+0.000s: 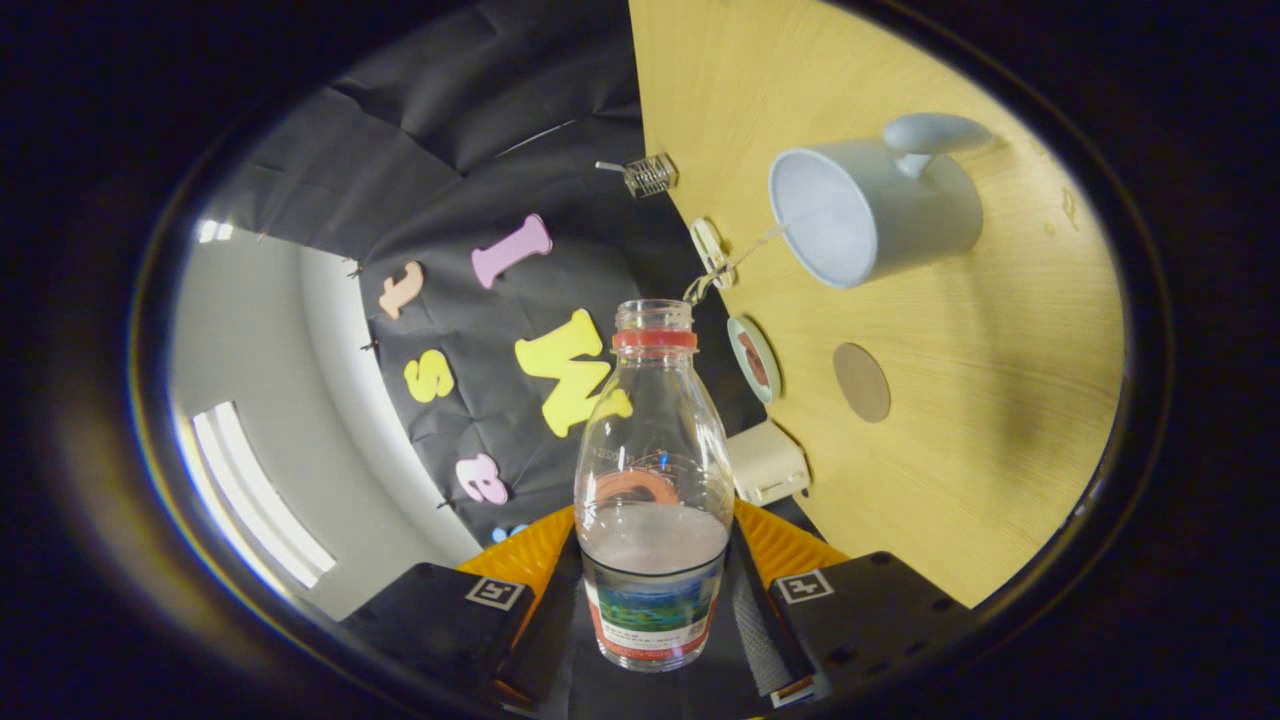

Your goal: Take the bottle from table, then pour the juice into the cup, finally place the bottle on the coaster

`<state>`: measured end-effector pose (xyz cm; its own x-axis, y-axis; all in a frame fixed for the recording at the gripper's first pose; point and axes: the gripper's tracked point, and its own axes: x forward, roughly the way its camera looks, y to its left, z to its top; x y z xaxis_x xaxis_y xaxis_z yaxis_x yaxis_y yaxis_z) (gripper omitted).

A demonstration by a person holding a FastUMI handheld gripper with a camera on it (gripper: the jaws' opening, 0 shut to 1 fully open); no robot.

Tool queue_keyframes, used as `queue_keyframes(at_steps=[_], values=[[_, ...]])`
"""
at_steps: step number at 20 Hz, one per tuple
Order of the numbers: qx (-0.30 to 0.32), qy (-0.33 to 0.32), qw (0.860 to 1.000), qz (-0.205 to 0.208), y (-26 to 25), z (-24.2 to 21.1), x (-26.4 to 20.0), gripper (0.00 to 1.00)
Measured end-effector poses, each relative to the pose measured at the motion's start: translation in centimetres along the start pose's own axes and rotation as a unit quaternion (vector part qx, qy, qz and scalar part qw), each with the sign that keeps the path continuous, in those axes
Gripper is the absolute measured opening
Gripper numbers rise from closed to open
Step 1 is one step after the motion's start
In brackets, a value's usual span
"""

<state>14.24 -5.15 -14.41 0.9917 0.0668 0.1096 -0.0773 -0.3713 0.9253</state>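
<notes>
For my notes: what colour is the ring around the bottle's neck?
Red, clearest in the gripper view: ring on the bottle.

You're looking at a black cloth wall [450,120] hanging in creases beside a pale wooden table [1000,380]. Past the cloth, a white room wall [240,330] is catching light from bright strip lamps [260,500].

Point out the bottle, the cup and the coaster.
bottle [655,440]: gripper view, clear shoulder, between the fingers.
cup [900,215]: gripper view, outer wall.
coaster [861,382]: gripper view, centre of the disc.
</notes>
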Motion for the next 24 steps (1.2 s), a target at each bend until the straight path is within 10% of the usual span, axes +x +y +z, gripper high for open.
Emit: queue_keyframes(at_steps=[24], values=[[0.087, 0.008, 0.996, -0.007, -0.4, 2.3, 0.1, 0.76]])
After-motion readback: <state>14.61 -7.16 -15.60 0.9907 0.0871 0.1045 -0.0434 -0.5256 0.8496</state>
